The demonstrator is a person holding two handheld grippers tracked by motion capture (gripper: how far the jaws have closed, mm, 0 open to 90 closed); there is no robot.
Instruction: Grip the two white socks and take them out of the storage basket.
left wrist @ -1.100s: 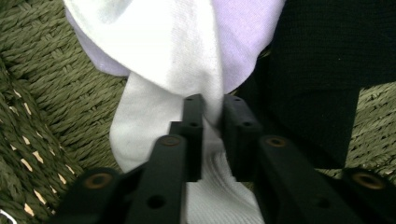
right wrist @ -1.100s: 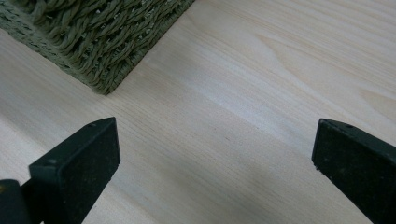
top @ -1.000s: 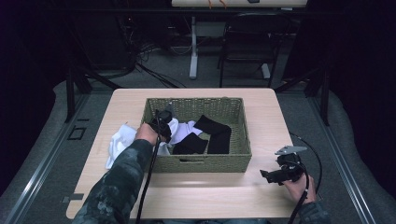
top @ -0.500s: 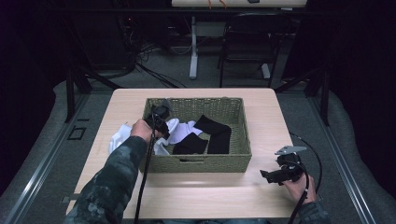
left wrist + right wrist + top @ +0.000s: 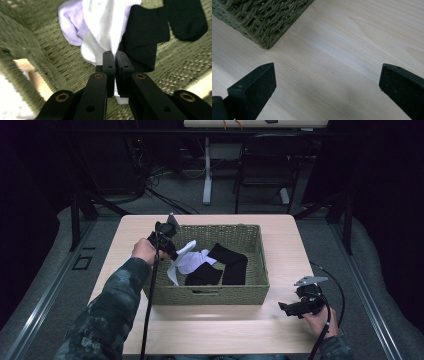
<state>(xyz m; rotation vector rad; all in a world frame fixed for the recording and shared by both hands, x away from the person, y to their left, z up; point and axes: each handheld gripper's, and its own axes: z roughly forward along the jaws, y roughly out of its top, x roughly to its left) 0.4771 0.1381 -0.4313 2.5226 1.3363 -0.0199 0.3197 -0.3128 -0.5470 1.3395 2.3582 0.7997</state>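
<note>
Here, in the high view, we see the left gripper (image 5: 172,251) at the centre left of the frame, above the woven basket (image 5: 210,295)'s left wall, clamped on a white sock (image 5: 192,262) that trails from it down into the basket; black socks (image 5: 227,265) lie on the basket floor just right of it, and something white, partly hidden by the forearm, shows on the table (image 5: 280,330) left of the basket. At lower right, the right gripper (image 5: 287,309) rests low over bare tabletop. In the left gripper view, the jaws stand pinched on the white fabric (image 5: 105,32) at centre frame, with a pale lilac sock (image 5: 71,23) at upper left and black socks (image 5: 160,22) at upper right. In the right gripper view, the jaws stand wide apart, holding nothing, the basket corner (image 5: 265,17) at upper left. We judge the emptying partly done: one sock lifting out, several left inside. We can read no brand, label or writing anywhere.
</note>
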